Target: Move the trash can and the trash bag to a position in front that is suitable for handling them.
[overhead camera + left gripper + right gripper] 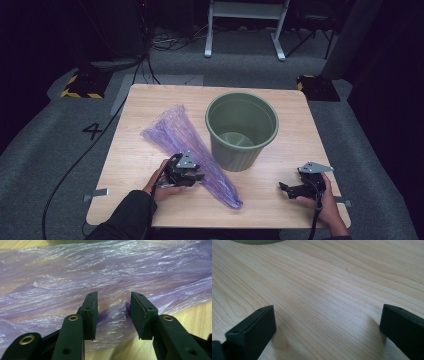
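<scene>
A crumpled purple plastic bag [175,132] lies flat on the wooden table [150,100], running from the back left toward the front middle. My left gripper [197,176] rests on the bag's narrow front part. In the left gripper view, the gripper [113,296] has its jaws partly apart, with a raised fold of the bag [100,270] between them; the pads do not clamp it. A green ribbed bin [242,131] stands upright and empty just right of the bag. My right gripper [284,189] sits open at the front right, with only bare wood between its jaws [328,307].
The bin's base [257,241] shows at the top edge of the right gripper view. Bare table lies between the bin and the front edge. Cables and a metal frame [245,25] are on the grey carpet beyond the table.
</scene>
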